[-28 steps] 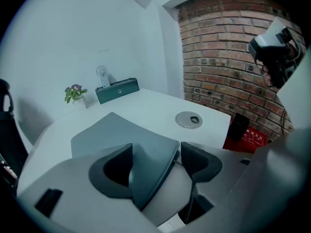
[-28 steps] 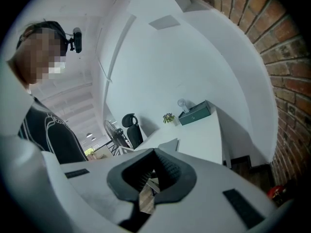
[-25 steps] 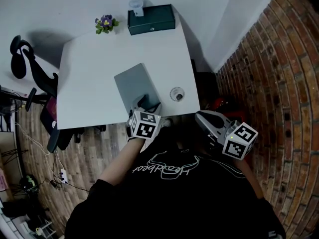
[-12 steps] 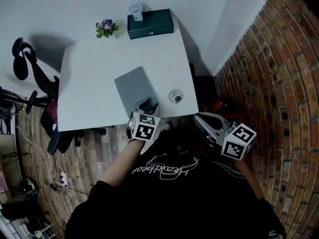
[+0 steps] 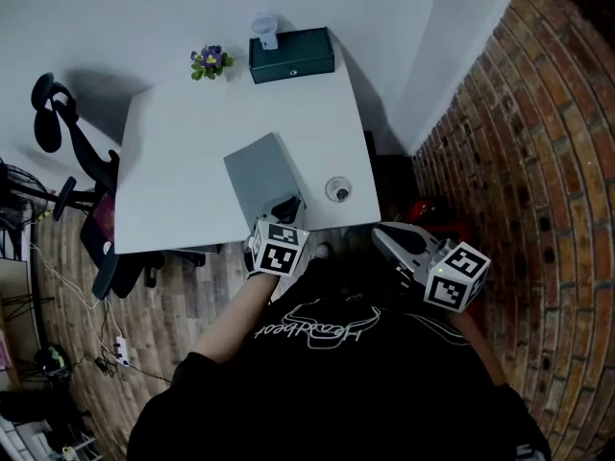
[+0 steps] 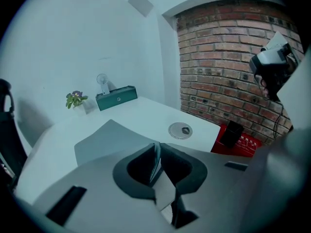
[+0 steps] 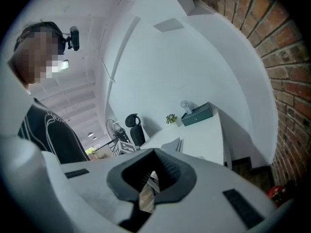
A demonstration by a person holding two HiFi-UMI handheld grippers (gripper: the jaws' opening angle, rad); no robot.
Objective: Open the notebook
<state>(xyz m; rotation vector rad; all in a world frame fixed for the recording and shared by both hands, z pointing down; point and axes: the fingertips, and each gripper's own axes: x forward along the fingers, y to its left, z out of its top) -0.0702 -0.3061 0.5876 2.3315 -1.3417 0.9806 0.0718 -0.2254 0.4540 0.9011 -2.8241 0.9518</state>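
A grey notebook (image 5: 259, 169) lies closed on the white table (image 5: 183, 152), with one corner near the front edge. My left gripper (image 5: 286, 206) is at that near corner. Its jaws are closing, and in the left gripper view the thin cover edge (image 6: 156, 158) stands pinched between the pads of the left gripper (image 6: 158, 152). My right gripper (image 5: 381, 234) hangs off the table's right front corner, away from the notebook. In the right gripper view the right gripper (image 7: 154, 152) has its jaws together with nothing in them, and the notebook (image 7: 174, 144) shows beyond.
A dark green box (image 5: 291, 54) and a small potted flower (image 5: 209, 61) stand at the table's far edge. A round cable grommet (image 5: 337, 189) sits right of the notebook. A black chair (image 5: 60, 128) is at the left, and a brick wall (image 5: 538, 142) at the right.
The left gripper's jaws have come together on the notebook's near corner. Neither hand has shifted noticeably, and the right gripper is unchanged.
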